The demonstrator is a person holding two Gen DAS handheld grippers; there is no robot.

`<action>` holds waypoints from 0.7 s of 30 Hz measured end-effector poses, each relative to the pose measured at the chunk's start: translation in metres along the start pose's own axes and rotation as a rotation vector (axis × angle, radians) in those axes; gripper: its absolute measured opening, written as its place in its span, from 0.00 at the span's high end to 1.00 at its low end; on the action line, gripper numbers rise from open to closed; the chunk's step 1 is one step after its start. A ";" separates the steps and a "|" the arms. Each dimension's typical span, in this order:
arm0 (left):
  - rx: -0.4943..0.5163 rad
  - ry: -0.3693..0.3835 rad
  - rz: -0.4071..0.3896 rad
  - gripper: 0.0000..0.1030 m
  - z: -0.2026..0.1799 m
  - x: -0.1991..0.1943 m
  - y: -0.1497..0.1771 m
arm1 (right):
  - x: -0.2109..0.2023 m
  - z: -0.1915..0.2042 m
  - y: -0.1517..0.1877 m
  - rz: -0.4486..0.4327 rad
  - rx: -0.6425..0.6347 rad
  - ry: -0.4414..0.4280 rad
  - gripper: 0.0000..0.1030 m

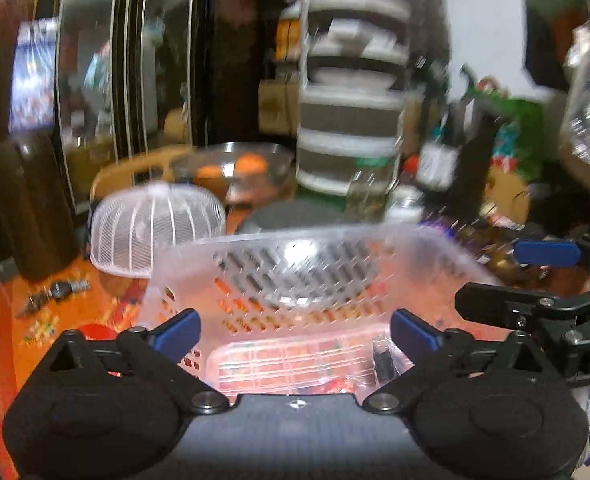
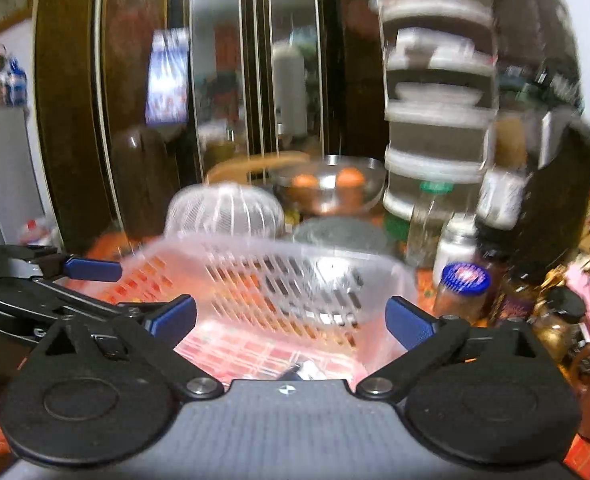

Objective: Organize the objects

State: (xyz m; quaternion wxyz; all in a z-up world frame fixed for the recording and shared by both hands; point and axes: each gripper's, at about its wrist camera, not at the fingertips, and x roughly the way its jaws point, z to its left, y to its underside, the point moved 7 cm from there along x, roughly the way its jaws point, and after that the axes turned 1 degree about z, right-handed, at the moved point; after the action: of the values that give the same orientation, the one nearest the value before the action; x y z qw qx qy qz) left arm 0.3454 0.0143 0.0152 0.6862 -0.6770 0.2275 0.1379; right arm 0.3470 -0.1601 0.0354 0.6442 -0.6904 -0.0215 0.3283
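Note:
A clear perforated plastic basket [image 1: 295, 280] sits on an orange patterned table, right in front of both grippers; it also shows in the right wrist view [image 2: 279, 280]. A small wrapped item [image 1: 383, 360] lies on its floor. My left gripper [image 1: 295, 332] is open and empty above the basket's near side. My right gripper [image 2: 291, 320] is open and empty, also over the near side. The right gripper shows at the right edge of the left wrist view [image 1: 543, 280]. The left gripper shows at the left of the right wrist view [image 2: 55, 280]. Both views are motion-blurred.
A white mesh dome cover [image 1: 155, 228] lies behind the basket on the left. A steel bowl with orange fruit [image 1: 235, 168], stacked containers [image 1: 351, 120], a blue-lidded jar [image 2: 461, 284] and bottles [image 2: 427, 220] crowd the back and right. A dark cabinet [image 1: 223, 40] stands behind.

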 end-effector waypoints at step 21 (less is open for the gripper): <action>-0.072 0.015 0.150 0.07 -0.007 -0.047 0.171 | -0.078 -0.008 0.177 -0.053 0.222 0.014 0.00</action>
State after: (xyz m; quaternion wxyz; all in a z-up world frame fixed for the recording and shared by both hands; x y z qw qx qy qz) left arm 0.2188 0.0206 -0.1094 0.6476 -0.6833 0.2774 0.1919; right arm 0.2200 -0.2325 -0.0921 0.7254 -0.6163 0.0012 0.3065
